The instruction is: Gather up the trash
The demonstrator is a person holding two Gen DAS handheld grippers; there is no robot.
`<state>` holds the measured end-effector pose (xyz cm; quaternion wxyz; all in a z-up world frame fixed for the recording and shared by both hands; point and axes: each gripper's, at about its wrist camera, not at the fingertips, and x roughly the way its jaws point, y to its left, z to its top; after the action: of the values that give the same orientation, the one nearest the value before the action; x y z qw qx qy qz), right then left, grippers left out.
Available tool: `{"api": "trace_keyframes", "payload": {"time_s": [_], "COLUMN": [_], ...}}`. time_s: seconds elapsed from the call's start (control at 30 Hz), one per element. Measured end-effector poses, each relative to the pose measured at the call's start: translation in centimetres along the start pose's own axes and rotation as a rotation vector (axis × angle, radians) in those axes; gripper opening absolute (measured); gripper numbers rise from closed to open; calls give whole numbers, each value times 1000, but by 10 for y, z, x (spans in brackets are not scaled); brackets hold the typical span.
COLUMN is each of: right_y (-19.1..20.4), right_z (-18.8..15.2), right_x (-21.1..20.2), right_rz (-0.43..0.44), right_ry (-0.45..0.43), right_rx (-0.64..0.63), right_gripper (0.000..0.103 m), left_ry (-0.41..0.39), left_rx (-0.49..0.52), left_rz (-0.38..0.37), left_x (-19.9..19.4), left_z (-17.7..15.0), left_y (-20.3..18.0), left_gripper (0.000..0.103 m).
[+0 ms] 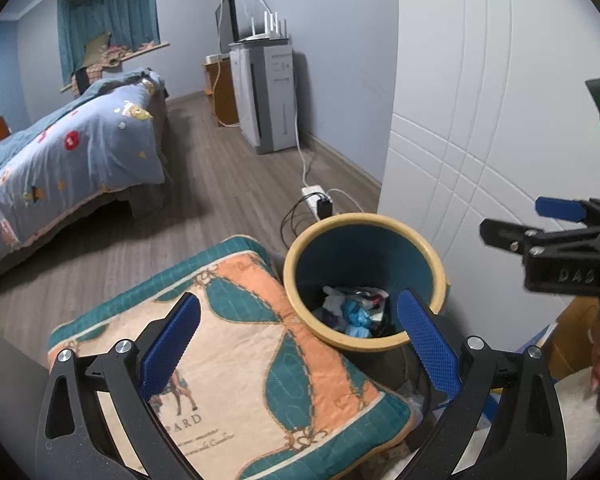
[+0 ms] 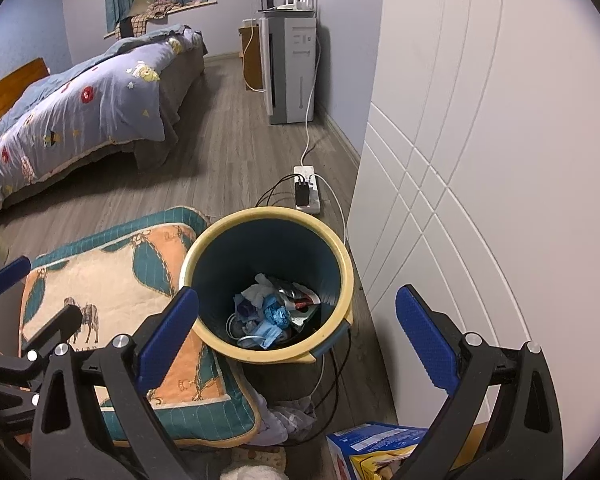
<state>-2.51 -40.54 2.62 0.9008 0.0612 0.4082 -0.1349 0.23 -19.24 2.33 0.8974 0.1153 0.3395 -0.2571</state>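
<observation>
The bin (image 2: 266, 284), standing on the floor between the cushion (image 2: 112, 280) and the white wardrobe door (image 2: 500, 160), already holds crumpled trash (image 2: 272, 312). Both the left gripper (image 1: 300, 344) and the right gripper (image 2: 296, 340) hover above it, jaws apart and holding nothing. A good next pick should descend vertically, avoiding the rim; the wardrobe crowds the right side, and cables (image 2: 332, 380) trail beside the base.

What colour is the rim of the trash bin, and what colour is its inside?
The trash bin has a pale yellow rim and a dark teal inside, shown best in the right wrist view.
</observation>
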Motion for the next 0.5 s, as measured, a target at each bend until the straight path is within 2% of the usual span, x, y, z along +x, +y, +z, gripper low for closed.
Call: {"api": "trace_keyframes", "payload": {"time_s": [0.17,0.5], "right_y": [1,-1], "right_z": [0,0], "right_x": [1,4], "right_rz": [-2,-8], "right_ry": [6,15], "right_rx": [-3,2], "right_gripper": [97,97], "left_ry": [-4,3], "left_rx": [34,30], "left_rz": [18,7], "left_x": [-1,2], "left_z": [-2,1], "left_y": [-4,-5], "left_gripper": [98,98]}}
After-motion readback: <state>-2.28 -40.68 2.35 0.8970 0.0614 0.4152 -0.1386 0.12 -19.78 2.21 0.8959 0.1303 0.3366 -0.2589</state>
